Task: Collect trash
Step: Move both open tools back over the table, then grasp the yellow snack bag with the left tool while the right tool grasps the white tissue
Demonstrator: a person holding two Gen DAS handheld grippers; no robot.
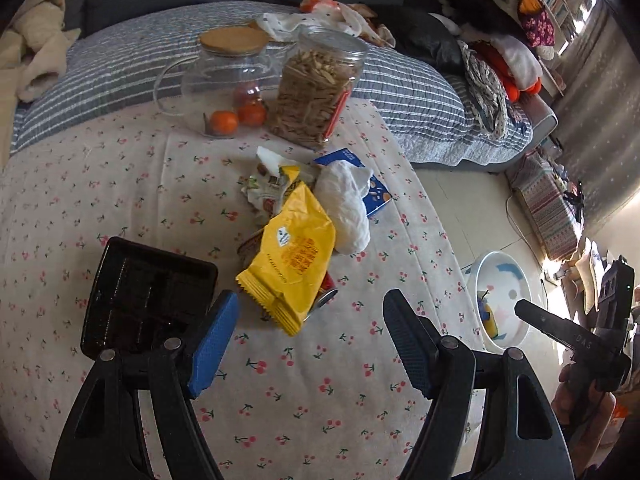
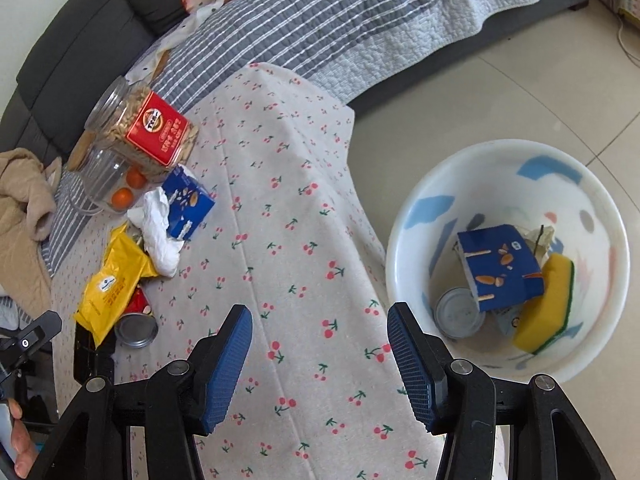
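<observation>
A heap of trash lies on the cherry-print tablecloth (image 1: 280,400): a yellow snack bag (image 1: 296,264), a crumpled white tissue (image 1: 346,208), a blue carton (image 1: 376,192), small wrappers (image 1: 262,190) and a tin can (image 2: 136,330) partly under the bag. My left gripper (image 1: 312,340) hovers open just in front of the yellow bag, with nothing between its blue pads. My right gripper (image 2: 320,360) is open and empty above the table's edge, beside the white bin (image 2: 492,168). In the bin lie a blue carton (image 2: 500,268), a yellow sponge (image 2: 548,304) and a round lid.
A black plastic tray (image 1: 148,300) sits left of the left gripper. Behind the trash stand a snack jar (image 1: 316,92), a glass jug (image 1: 224,76) and oranges (image 1: 224,122). A sofa with a striped quilt (image 1: 120,64) runs behind the table. The bin (image 1: 516,276) stands on the tiled floor.
</observation>
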